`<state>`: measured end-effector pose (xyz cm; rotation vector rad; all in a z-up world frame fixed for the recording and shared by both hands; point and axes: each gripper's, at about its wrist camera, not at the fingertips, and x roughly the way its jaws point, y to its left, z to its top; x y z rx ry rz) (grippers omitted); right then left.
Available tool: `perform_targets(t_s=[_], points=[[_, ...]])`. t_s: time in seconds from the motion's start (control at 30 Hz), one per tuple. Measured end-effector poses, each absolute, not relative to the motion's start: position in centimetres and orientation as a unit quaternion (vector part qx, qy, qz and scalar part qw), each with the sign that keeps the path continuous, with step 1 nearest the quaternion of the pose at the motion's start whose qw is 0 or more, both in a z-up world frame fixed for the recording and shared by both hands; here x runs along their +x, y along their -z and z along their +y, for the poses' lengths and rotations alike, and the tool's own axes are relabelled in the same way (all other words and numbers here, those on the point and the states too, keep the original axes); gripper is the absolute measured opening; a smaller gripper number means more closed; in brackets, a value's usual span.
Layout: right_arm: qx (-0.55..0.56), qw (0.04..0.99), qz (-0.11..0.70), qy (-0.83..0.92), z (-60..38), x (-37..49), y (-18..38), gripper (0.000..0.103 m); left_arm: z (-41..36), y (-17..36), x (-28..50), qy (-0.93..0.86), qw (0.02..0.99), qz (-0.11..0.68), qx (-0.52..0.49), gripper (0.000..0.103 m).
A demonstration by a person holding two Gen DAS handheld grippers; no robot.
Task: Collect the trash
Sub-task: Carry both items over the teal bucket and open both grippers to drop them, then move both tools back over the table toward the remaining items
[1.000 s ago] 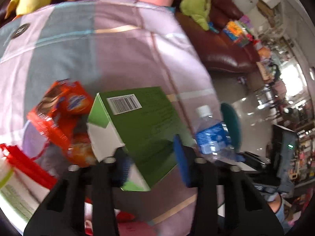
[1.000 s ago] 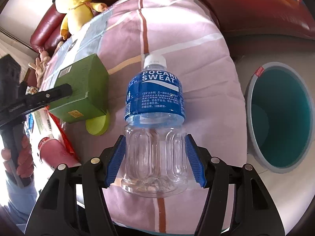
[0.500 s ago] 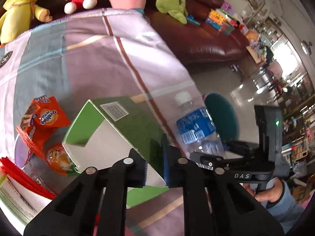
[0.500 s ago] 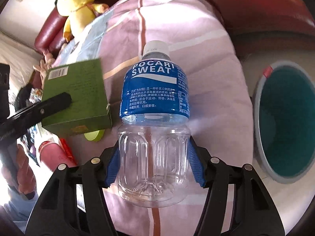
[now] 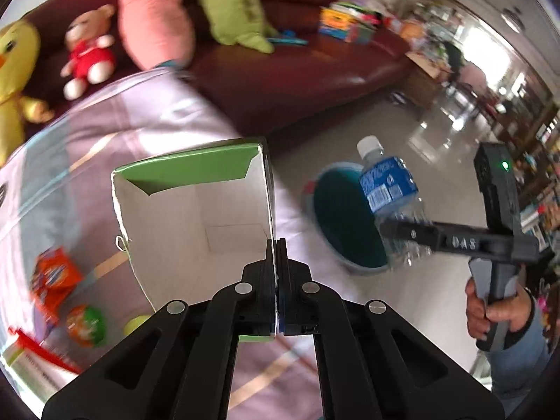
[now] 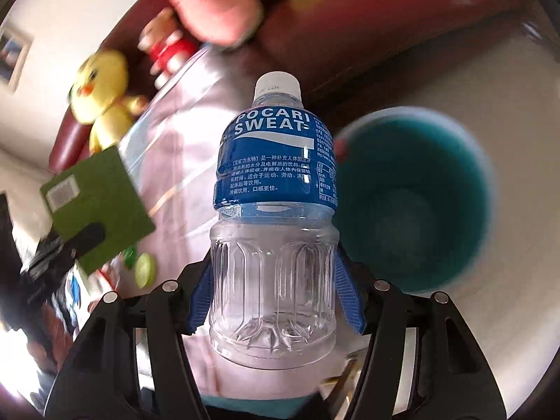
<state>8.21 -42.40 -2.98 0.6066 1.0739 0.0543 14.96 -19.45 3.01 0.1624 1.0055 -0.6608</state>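
My left gripper [image 5: 277, 245] is pinched shut on the wall of the open green carton [image 5: 196, 210]; my right gripper [image 6: 276, 301] clamps the empty Pocari Sweat bottle [image 6: 276, 210], its long axis pointing forward, cap away from me. Beyond the bottle, slightly right, the teal trash bin [image 6: 413, 206] gapes; my right hand is nearer to it.
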Motion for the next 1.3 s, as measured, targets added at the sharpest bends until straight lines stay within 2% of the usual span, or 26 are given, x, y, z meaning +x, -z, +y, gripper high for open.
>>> perform_targets(t_s=[0.17, 0.4, 0.63, 0.67, 0.73, 0.87, 1.17, 1.3], points=[[0.303, 0.811, 0.499, 0.036, -47.7, 7.0, 4.3, 0.058, -26.0, -1.5, 15.1, 0.359, 0.789, 0.49, 0.086, 0.001], [0.323, 0.787, 0.522, 0.061, -50.3, 7.1, 8.0, 0.058, -34.2, 2.6, 15.9, 0.39, 0.747, 0.526, 0.117, 0.001], [0.34, 0.768, 0.54, 0.06, -50.9, 7.8, 10.7, 0.06, -38.0, 6.1, 17.6, 0.374, 0.726, 0.561, 0.137, 0.006], [0.342, 0.766, 0.541, 0.061, -50.7, 8.4, 10.9, 0.061, -38.2, 6.2, 17.7, 0.371, 0.726, 0.562, 0.138, 0.008], [0.345, 0.765, 0.54, 0.061, -51.0, 8.3, 11.1, 0.065, -38.4, 6.3, 18.0, 0.366, 0.729, 0.562, 0.138, 0.023], [0.344, 0.77, 0.533, 0.067, -51.3, 8.1, 11.0, 0.066, -38.4, 6.1, 18.3, 0.364, 0.733, 0.558, 0.136, 0.04], [0.346, 0.777, 0.518, 0.094, -52.2, 6.7, 9.5, 0.073, -34.8, 5.8, 17.6, 0.355, 0.747, 0.548, 0.122, 0.056], [0.338, 0.779, 0.518, 0.1, -52.0, 6.2, 8.8, 0.076, -33.2, 5.1, 17.0, 0.349, 0.758, 0.539, 0.114, 0.067]])
